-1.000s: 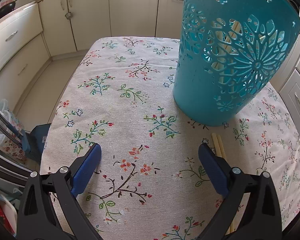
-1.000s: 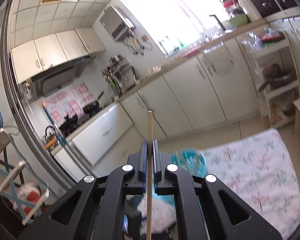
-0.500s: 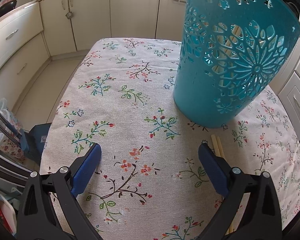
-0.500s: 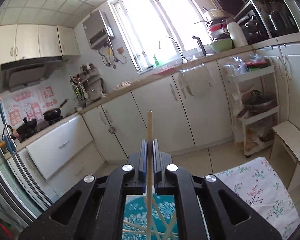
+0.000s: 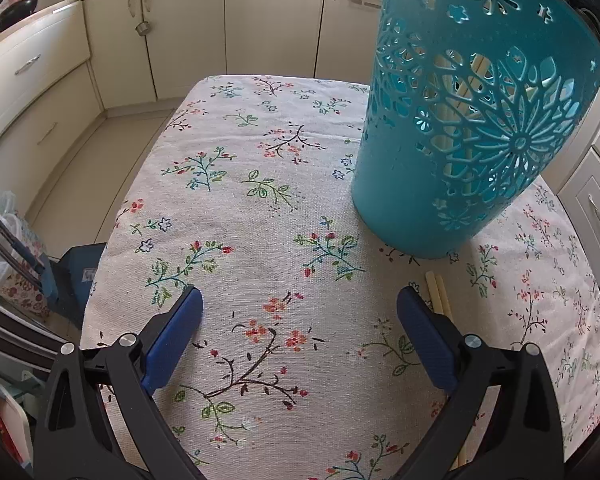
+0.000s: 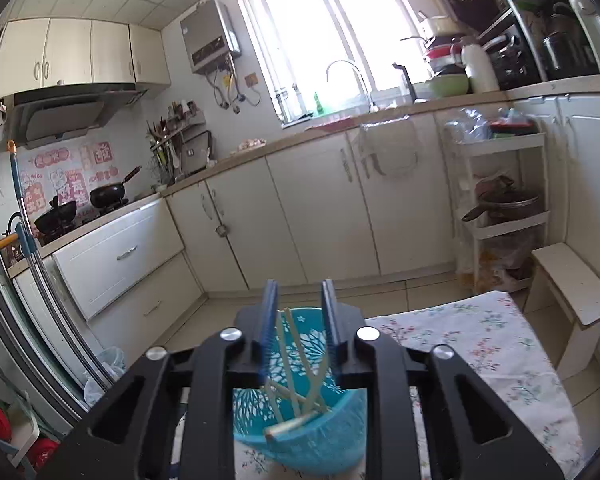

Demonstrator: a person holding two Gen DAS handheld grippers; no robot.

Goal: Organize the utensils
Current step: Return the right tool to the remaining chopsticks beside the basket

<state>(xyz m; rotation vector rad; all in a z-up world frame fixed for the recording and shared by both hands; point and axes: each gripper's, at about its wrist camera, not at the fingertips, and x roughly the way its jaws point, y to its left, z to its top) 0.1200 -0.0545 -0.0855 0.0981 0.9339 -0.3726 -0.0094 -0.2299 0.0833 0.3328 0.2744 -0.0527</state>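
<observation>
A teal cut-out basket (image 5: 472, 128) stands on the floral tablecloth (image 5: 260, 216), to the upper right of my left gripper (image 5: 300, 304), which is open and empty just above the cloth. Two pale chopsticks (image 5: 438, 290) lie on the cloth beside its right finger. My right gripper (image 6: 299, 304) is open and empty, directly above the basket (image 6: 300, 436). Several pale chopsticks (image 6: 296, 360) lean inside the basket.
Cream kitchen cabinets (image 6: 320, 216) line the far wall, with a white shelf rack (image 6: 504, 208) and a small step stool (image 6: 572, 288) to the right of the table. A bag and a blue box (image 5: 80, 272) sit on the floor left of the table.
My right gripper has opened and let go of the chopstick, which now lies in the basket. The right wrist view has tilted down over the basket. The left gripper has barely moved.
</observation>
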